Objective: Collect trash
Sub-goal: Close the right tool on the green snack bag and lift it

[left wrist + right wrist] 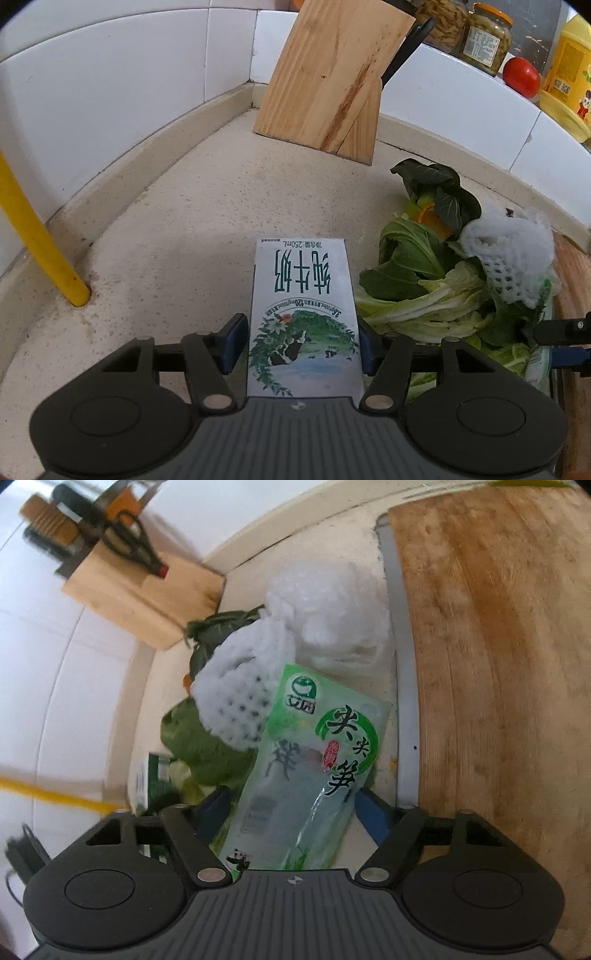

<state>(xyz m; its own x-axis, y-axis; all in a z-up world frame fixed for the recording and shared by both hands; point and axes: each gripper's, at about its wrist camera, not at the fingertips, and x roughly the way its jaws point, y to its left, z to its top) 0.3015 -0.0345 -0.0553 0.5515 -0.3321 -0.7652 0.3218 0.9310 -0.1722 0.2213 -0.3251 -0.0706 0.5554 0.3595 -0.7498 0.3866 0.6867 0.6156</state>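
Left wrist view showed the pale speckled worktop filling most of the frame, with a wooden knife block at the upper middle, parked in the tiled corner, presumably out of the working area. At the right of the frame lay a heap of vegetable scraps with a white foam fruit net on top, apparently gathered there as one pile of waste. At lower centre a milk carton sat between the jaws of the left gripper, whose blue pads pressed its two sides, pinching it so it could be carried to that pile.

In the right wrist view a wooden cutting board took up the right half. The right gripper had its jaws spread, with a green snack wrapper lying loosely between them, no pad touching it; it looked either just let go or not yet taken. The wrapper leaned against the heap at mid-frame.
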